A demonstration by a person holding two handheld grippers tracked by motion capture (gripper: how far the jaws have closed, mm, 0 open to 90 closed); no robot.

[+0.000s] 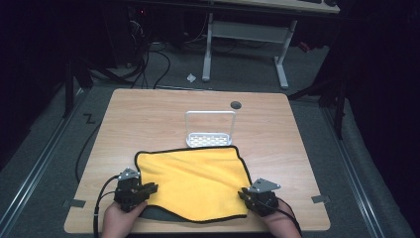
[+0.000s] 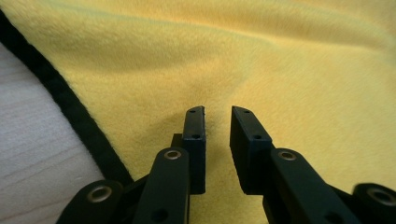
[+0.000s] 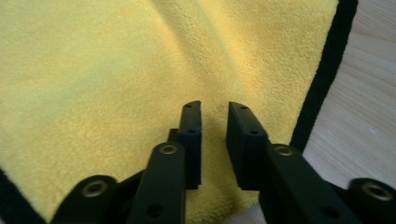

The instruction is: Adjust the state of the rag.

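The wooden table (image 1: 148,114) stands on grey carpet (image 1: 44,148) in a dim room, lit brightest over its own top while the surroundings at 9 and 3 o'clock fall into near darkness. At 12 o'clock a desk with white legs (image 1: 207,49) stands on the carpet, with a tangle of black cables (image 1: 141,54) at 11 o'clock and a scrap of white paper (image 1: 191,78) between them. Metal floor rails (image 1: 34,173) run along both sides.

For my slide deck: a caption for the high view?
Two hand-held tongs, left and right, at the near corners of a yellow cloth on a wooden table.
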